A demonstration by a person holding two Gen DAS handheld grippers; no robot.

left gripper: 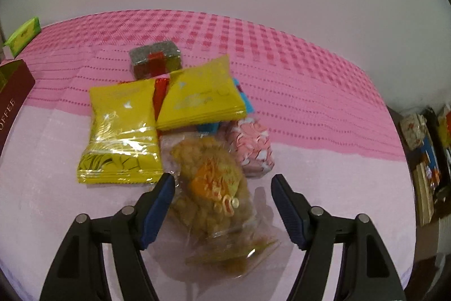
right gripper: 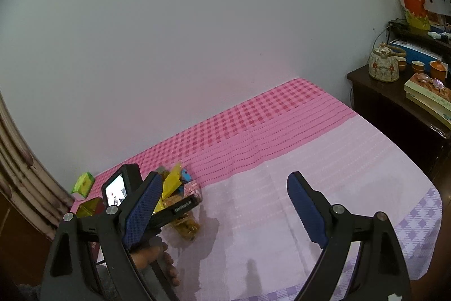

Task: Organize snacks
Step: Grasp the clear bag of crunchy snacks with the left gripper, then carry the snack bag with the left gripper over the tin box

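A clear bag of golden fried snacks lies on the pale pink cloth. My left gripper straddles it with jaws apart; the right pad stands clear of the bag. Behind the bag are two yellow packs, a pink-and-white wrapped packet, a blue packet, a red wrapper and a dark seeded block. My right gripper hangs open and empty over the cloth, to the right of the snack pile. A hand holds the left device.
A green box and a maroon coffee box stand at the far left. A white wall runs behind the table. Beside the table's right edge, a dark cabinet carries a teapot, cups and stacked books.
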